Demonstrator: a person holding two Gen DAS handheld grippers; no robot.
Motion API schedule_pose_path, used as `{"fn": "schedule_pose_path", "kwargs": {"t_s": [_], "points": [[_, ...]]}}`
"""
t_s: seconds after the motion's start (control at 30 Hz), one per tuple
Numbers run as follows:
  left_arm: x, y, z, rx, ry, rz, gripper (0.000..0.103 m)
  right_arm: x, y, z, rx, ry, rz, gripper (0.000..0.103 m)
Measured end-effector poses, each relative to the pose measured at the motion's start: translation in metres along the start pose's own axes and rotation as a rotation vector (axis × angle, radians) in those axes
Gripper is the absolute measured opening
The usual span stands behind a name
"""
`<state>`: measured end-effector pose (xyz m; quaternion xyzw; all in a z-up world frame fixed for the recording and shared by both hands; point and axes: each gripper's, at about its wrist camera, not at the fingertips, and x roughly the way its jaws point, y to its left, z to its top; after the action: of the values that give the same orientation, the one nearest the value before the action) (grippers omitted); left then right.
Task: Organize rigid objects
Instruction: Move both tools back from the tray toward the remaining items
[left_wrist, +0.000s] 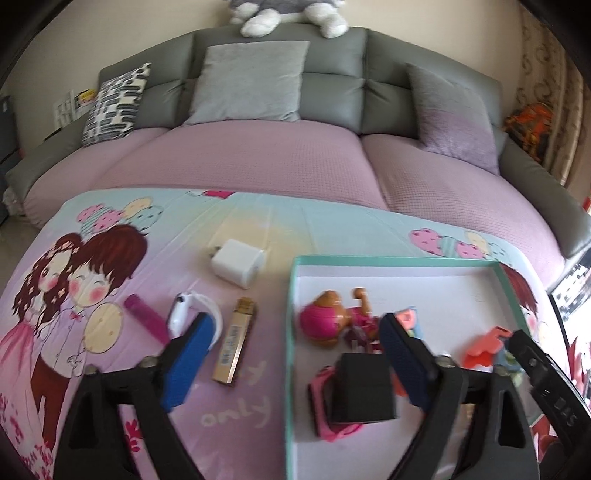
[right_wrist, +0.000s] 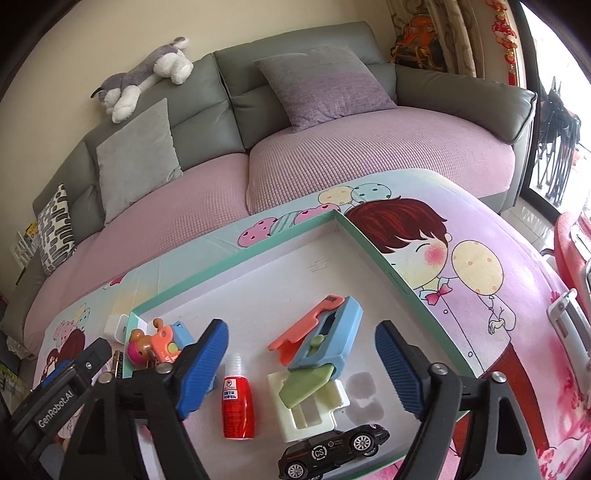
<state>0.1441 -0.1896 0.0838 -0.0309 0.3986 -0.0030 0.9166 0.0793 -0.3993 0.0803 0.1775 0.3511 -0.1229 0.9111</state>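
Looked down from the left gripper (left_wrist: 295, 325) over a tabletop (left_wrist: 258, 229) draped in a pastel cartoon cloth, with a grey sofa (left_wrist: 332, 85) behind. Stood spread wide, blue pads well apart, pinching nothing. Straddled the near left wall of a shallow teal-rimmed box (left_wrist: 399, 260). Inside the box, between the fingers: a black cube (left_wrist: 362, 387) over a pink frame, and just beyond it a round pink-and-brown toy (left_wrist: 325, 321). Left outside the box on the cloth: a white charger (left_wrist: 238, 267), a gold bar-shaped item (left_wrist: 236, 343), a white curved device (left_wrist: 184, 306) partly hidden by the left finger, and a magenta stick (left_wrist: 146, 321).

Looked down from the right gripper (right_wrist: 301, 332) into the same box, nearer its right end. Likewise stood wide open, gripping nothing. Lying on the white floor of the box between the fingers: a red bottle (right_wrist: 238, 402) with a clear cap, on its side close to the left pad; a blue-and-orange cutter (right_wrist: 325, 332); below it, touching, a green-and-cream piece (right_wrist: 310, 391); nearest the camera, a black toy car (right_wrist: 332, 450). On the sofa back, a grey-and-white plush dog (right_wrist: 147, 77).
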Motion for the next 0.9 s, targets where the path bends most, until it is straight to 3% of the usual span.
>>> {"fn": "schedule_pose_path", "kwargs": {"t_s": [0.17, 0.3, 0.9], "points": [[0.0, 0.016, 0.001, -0.059, -0.013, 0.026, 0.094, 0.0, 0.004, 0.0, -0.009, -0.008, 0.01, 0.103], [-0.001, 0.024, 0.002, -0.09, -0.036, 0.062, 0.095, 0.0, 0.005, -0.001, -0.008, -0.011, 0.012, 0.103], [0.001, 0.04, 0.002, -0.124, -0.024, 0.084, 0.095, 0.0, 0.024, -0.003, -0.06, -0.011, 0.047, 0.103]]}}
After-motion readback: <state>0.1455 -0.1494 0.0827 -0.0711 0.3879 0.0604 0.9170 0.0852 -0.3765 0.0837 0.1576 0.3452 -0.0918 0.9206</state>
